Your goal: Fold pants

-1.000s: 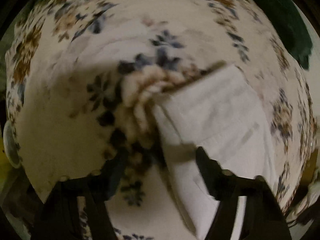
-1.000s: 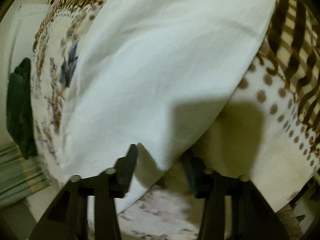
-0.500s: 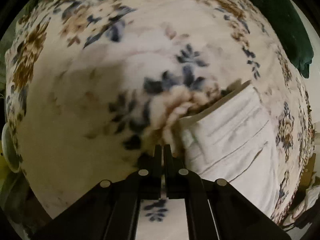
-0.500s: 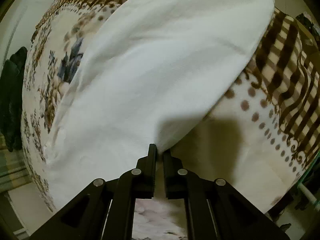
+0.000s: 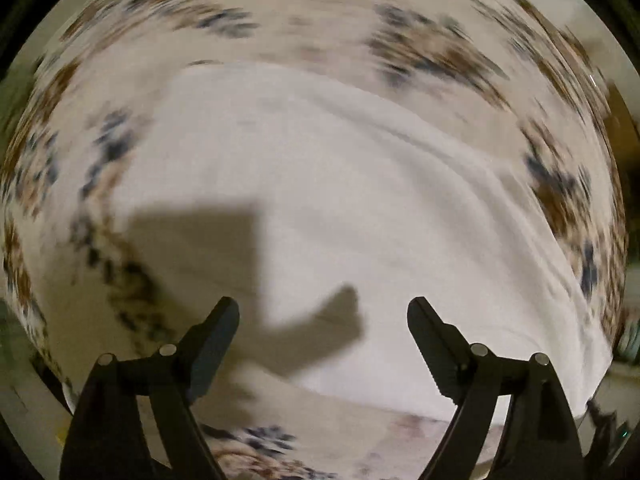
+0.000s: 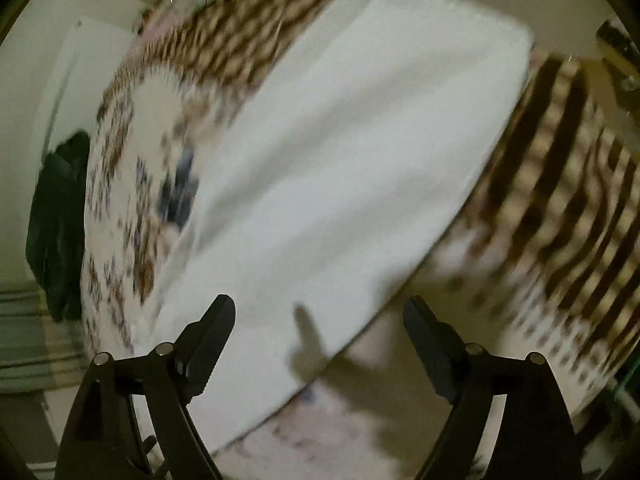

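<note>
On the floral blanket-covered bed (image 5: 280, 12): white cotton pants (image 5: 340, 200), flat. Left tool (image 5: 322, 320), right tool (image 6: 318, 320): both spread, empty. Advice: pinch hem corners squarely before lifting.

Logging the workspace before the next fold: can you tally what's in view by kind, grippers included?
White pants: 1
Patterned blanket underneath, floral and brown-striped: 1
Dark green cloth beside the blanket: 1
Grippers, both open and holding nothing: 2, left gripper and right gripper
Total: 5
</note>
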`<state>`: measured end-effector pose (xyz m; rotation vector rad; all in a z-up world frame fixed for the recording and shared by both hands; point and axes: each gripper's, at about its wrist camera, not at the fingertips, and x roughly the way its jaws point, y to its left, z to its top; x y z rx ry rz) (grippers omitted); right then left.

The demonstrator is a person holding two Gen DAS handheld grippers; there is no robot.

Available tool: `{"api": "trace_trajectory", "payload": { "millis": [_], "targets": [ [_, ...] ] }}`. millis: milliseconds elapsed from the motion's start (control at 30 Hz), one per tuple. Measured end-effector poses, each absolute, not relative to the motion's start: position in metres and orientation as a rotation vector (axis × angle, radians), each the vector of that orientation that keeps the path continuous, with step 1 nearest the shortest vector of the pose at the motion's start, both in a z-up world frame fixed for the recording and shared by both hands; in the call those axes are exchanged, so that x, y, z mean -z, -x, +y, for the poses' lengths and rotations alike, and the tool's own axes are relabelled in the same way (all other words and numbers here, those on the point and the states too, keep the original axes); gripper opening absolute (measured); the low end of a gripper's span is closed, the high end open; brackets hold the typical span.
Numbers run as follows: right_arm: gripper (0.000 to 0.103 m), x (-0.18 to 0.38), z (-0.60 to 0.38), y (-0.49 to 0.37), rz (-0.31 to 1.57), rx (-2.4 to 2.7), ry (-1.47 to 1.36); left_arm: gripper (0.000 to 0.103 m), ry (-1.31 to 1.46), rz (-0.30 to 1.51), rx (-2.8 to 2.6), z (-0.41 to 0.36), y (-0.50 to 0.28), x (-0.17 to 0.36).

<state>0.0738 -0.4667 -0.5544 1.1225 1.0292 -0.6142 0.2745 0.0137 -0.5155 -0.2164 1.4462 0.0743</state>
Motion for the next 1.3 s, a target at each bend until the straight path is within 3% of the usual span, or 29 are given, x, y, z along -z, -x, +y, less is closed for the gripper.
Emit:
{"api": "trace_trajectory", "payload": {
  "millis": [233,367,533,600,800,900,967,1067,1300],
  "targets": [
    [0.087,0.59,-0.567,-0.01,0.829,0.674,-1.292,0.086,-0.008,1.459,0.066,-0.108,-0.275,0.535],
    [0.075,0.611,-0.603,0.006,0.697,0.607,-1.36,0.086,-0.146,1.476,0.124,-0.16,-0.269,0.563],
    [0.069,0.621,-0.624,0.002,0.609,0.484,-1.364,0.09,-0.216,1.466,0.113,-0.174,-0.269,0.585],
    [0.068,0.623,-0.632,0.0,0.57,0.444,-1.37,0.102,-0.201,1.465,0.103,-0.17,-0.271,0.589],
    [0.068,0.645,-0.658,-0.019,0.538,0.406,-1.408,0.103,-0.078,1.502,0.077,-0.159,-0.287,0.605],
    [0.05,0.649,-0.667,-0.037,0.557,0.404,-1.397,0.103,-0.066,1.497,0.044,-0.159,-0.291,0.609],
    [0.016,0.647,-0.672,-0.046,0.593,0.422,-1.363,0.103,-0.058,1.498,0.029,-0.165,-0.297,0.611],
    [0.009,0.63,-0.671,-0.059,0.662,0.461,-1.282,0.103,-0.098,1.487,0.017,-0.173,-0.295,0.604],
    [0.006,0.557,-0.626,-0.104,0.762,0.501,-1.093,0.103,-0.146,1.501,-0.015,-0.174,-0.285,0.585]
  ]
}}
